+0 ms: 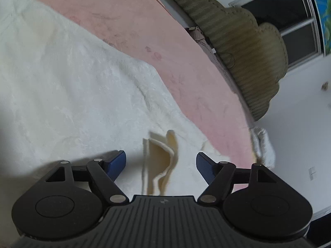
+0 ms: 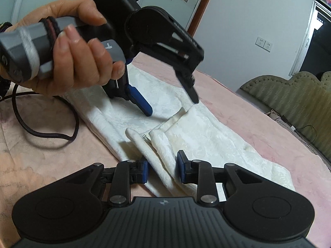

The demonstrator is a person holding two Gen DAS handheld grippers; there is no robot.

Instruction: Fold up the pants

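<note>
White textured pants (image 2: 192,132) lie flat on a pink bed sheet (image 2: 41,144); they also fill the left wrist view (image 1: 62,82). A raised fold of their edge (image 1: 163,161) stands between the jaws of my left gripper (image 1: 161,161), which is open wide just above the fabric. The left gripper also shows in the right wrist view (image 2: 171,107), held by a hand. My right gripper (image 2: 162,169) is partly closed around a bunched ridge of the pants (image 2: 159,155), its blue pads at either side of it.
An olive quilted headboard (image 1: 244,47) stands beyond the bed edge, also in the right wrist view (image 2: 293,103). A black cable (image 2: 49,132) loops over the sheet at left. A window (image 1: 289,20) and white wall lie behind.
</note>
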